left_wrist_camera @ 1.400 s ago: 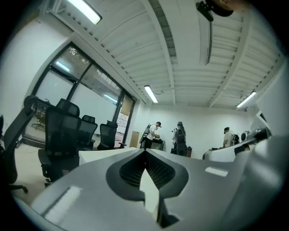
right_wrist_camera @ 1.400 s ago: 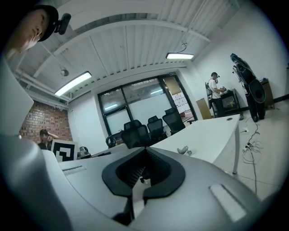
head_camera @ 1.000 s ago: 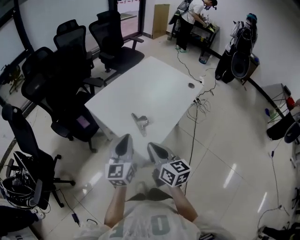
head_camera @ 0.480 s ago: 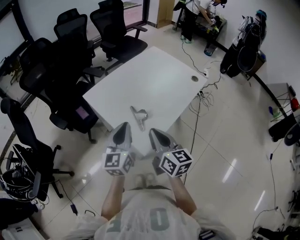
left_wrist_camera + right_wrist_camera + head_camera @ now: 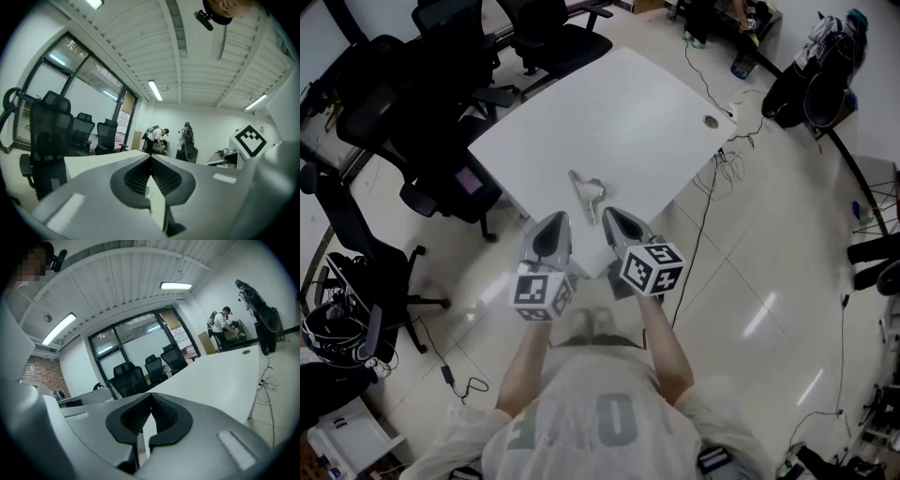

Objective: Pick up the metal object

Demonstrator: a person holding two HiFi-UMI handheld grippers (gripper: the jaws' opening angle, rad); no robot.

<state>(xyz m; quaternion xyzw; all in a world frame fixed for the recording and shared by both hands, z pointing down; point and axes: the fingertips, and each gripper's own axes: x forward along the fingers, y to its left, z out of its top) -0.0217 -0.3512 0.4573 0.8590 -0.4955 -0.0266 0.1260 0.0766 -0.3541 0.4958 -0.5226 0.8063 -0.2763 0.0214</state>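
A small grey metal object (image 5: 589, 193) lies near the front edge of the white table (image 5: 619, 112) in the head view. My left gripper (image 5: 552, 228) hovers just short of it to the lower left, jaws shut with nothing between them. My right gripper (image 5: 611, 221) sits just below and right of it, jaws also shut and empty. In the left gripper view my left gripper (image 5: 151, 157) shows closed jaws over the table top (image 5: 98, 158). In the right gripper view my right gripper (image 5: 151, 396) points along the white table (image 5: 211, 376). The metal object is hidden in both gripper views.
Several black office chairs (image 5: 441, 103) crowd the table's left and far sides. Cables (image 5: 698, 225) trail on the tiled floor right of the table. A person (image 5: 157, 138) stands at a bench in the far corner, beside bags (image 5: 811, 84).
Both grippers have moved forward toward the table edge and now sit right at the metal object. The head view has shifted, with the table nearer. Jaws stay shut.
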